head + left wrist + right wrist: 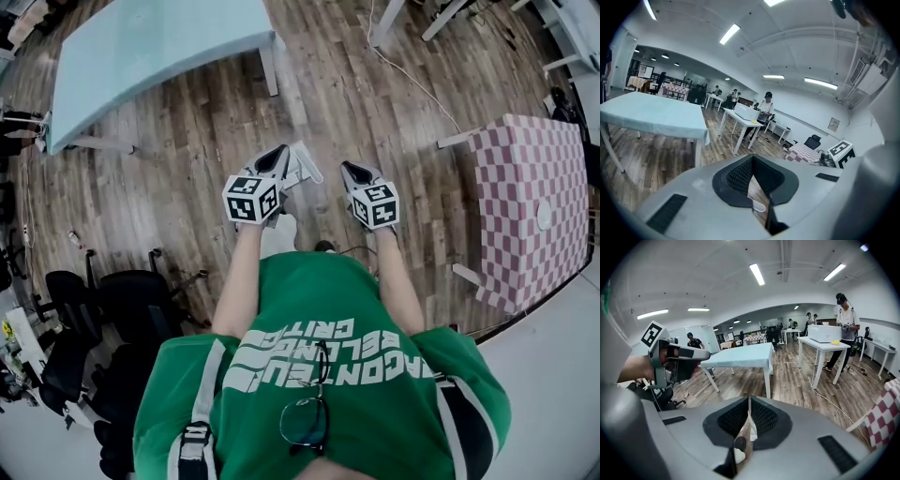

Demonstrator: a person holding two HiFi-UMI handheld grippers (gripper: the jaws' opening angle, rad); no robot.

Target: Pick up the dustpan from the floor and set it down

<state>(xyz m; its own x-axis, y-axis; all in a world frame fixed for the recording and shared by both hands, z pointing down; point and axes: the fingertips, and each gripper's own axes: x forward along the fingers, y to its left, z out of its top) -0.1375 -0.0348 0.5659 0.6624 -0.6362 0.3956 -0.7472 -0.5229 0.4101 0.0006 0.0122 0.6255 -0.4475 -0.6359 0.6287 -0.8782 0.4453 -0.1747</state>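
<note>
In the head view a white angular thing (304, 165), which looks like the dustpan, lies on the wooden floor. It sits right by the tip of my left gripper (280, 152); whether they touch I cannot tell. My right gripper (350, 168) hangs a little to its right, apart from it. Both grippers point forward and down, side by side. In the left gripper view the left gripper (752, 158) has its jaws together at the tips, nothing gripped. The right gripper (749, 400) is likewise shut and empty. Only floor and small white scraps show through the slits behind the tips.
A light blue table (141, 56) stands ahead on the left and a pink checkered table (530, 206) on the right. Black office chairs (103, 309) crowd the near left. A cable (412, 80) runs over the floor ahead. People stand at white desks (824, 344) far off.
</note>
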